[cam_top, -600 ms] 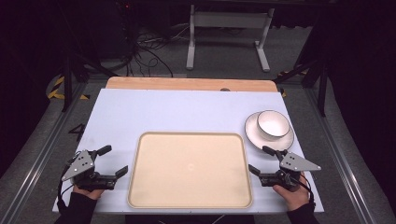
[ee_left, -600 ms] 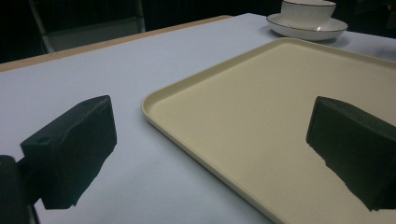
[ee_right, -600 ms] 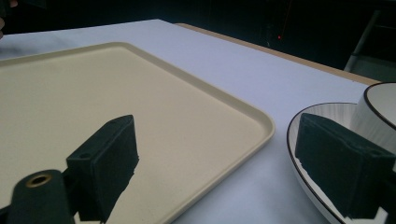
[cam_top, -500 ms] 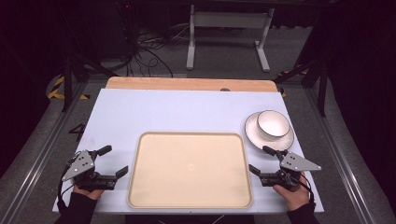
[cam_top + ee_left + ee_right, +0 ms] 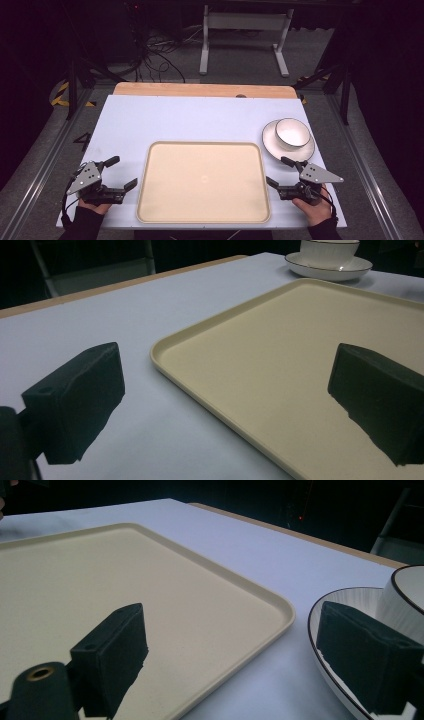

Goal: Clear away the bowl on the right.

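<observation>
The cream tray (image 5: 203, 181) lay flat on the white table (image 5: 190, 120), and I take it as my landmark. Beyond its far right corner sat a white plate (image 5: 270, 142) with a dark rim line, and a white bowl (image 5: 291, 133) stood in the plate, toward its far right side.

I held my left gripper (image 5: 121, 173) just off the tray's left edge, jaws spread wide and holding nothing. My right gripper (image 5: 279, 170) sat just off the tray's right edge, near the plate's near rim, jaws likewise wide apart and empty.

The high view showed the whole layout, both of my hands at the tray's near corners, and the wooden strip along the table's far edge. In the left gripper view the tray's (image 5: 300, 365) rounded corner fell between my two jaws, one jaw over bare table and the other over the tray's surface, with the plate (image 5: 327, 267) and bowl (image 5: 330, 247) small in the distance past the tray's far side. In the right gripper view one jaw hung over the tray (image 5: 125, 580) and the other over the plate's (image 5: 340, 605) near rim; whether that jaw touched the plate I could not tell from this low angle. The bowl's (image 5: 405, 600) wall showed at that view's right edge.

Compared with the pictures from about half a second earlier, nothing had visibly moved: tray, plate, bowl and both grippers sat in the same places.
</observation>
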The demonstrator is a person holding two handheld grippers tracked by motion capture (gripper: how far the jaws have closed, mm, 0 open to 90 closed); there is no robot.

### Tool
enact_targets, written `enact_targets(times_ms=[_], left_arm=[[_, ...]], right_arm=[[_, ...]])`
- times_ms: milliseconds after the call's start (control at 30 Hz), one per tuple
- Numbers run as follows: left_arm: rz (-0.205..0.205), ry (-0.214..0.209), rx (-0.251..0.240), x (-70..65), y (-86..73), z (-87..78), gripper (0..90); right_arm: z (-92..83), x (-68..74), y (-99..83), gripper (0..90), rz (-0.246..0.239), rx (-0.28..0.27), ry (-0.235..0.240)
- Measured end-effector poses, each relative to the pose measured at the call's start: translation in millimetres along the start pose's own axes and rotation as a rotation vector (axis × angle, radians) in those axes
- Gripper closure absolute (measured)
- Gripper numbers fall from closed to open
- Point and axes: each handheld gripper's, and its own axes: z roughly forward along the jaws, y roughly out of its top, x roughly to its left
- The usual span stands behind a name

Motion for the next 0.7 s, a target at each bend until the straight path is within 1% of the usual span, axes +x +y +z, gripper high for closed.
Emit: enact_targets(times_ms=[333, 433, 500, 633, 700], left_arm=[[0.001, 0.001, 0.002, -0.1, 0.1, 0.3, 2.4], [0.001, -0.001, 0.006, 0.1, 0.2, 0.1, 2.5], [0.001, 0.000, 0.006, 0.1, 0.3, 0.1, 2.5], [0.000, 0.003, 0.004, -0.3, 0.2, 0.4, 2.5], [0.001, 0.004, 0.003, -0.4, 0.2, 0.5, 2.5]], right_arm=[[-1.1, 0.4, 0.9, 13.8, -0.003, -0.006, 0.008], [-2.3, -1.0, 2.3, 13.7, 0.021, -0.028, 0.023], [-2.9, -1.8, 3.1, 13.7, 0.029, -0.035, 0.025], [-6.6, -3.0, 8.5, 13.8, 0.034, -0.054, 0.016], [-8.2, -2.8, 11.5, 13.9, 0.032, -0.066, 0.019]])
